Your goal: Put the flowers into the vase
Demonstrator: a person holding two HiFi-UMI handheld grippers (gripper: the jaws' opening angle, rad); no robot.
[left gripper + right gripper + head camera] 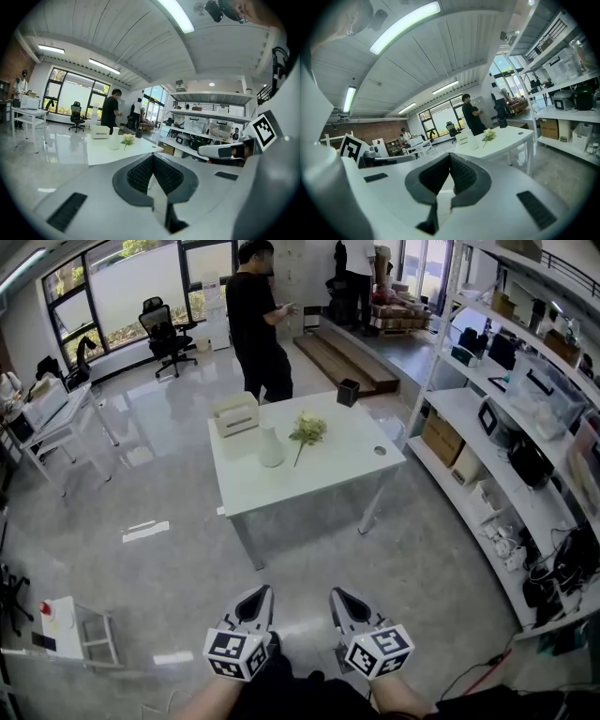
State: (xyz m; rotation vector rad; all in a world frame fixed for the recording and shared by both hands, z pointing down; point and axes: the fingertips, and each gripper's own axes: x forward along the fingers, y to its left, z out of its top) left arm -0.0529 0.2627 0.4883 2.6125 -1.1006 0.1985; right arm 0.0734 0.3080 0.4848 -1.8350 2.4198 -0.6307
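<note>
Left hand-held gripper (263, 593) and right hand-held gripper (337, 596) both closed, empty, well apart from the tabletop (328, 470).
Grippers side by side over the floor (169, 559), pointing toward the tabletop, jaws together with nothing between them. Flowers (307, 430) lie flat on the white tabletop, just beside the white vase (270, 445), which stands upright. Box (235, 414) just behind the vase, black cup (348, 392) at the far edge. Person (258, 329) stands beyond the tabletop. Shelves (487, 418) along the right side.
</note>
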